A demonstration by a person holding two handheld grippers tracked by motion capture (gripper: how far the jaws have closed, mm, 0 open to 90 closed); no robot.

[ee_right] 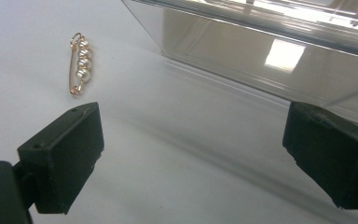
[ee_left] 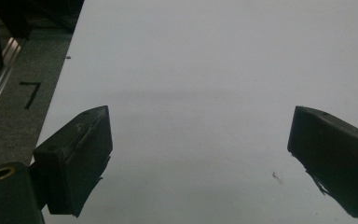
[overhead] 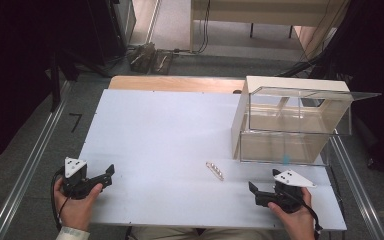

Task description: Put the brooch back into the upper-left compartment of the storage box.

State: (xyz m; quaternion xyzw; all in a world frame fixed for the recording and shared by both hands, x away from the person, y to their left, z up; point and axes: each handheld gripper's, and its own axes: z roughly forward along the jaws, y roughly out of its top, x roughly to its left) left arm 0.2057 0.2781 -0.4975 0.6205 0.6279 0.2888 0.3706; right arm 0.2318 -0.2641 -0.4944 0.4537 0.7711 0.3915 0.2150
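Observation:
A gold pin set with small pearls (overhead: 214, 170) lies flat on the white table (overhead: 165, 130), left of the clear box's front. In the right gripper view the pin (ee_right: 79, 63) rests beyond the left jaw. My right gripper (overhead: 253, 191) sits near the front right of the table, open, with nothing between its jaws (ee_right: 193, 154). My left gripper (overhead: 111, 174) rests at the front left, also open and empty (ee_left: 200, 154), pointing over bare table.
A clear acrylic case with a white back panel (overhead: 290, 120) stands at the right, its lid raised; its front wall (ee_right: 270, 60) is close ahead of the right gripper. Metal rails (overhead: 30, 160) run along both table sides.

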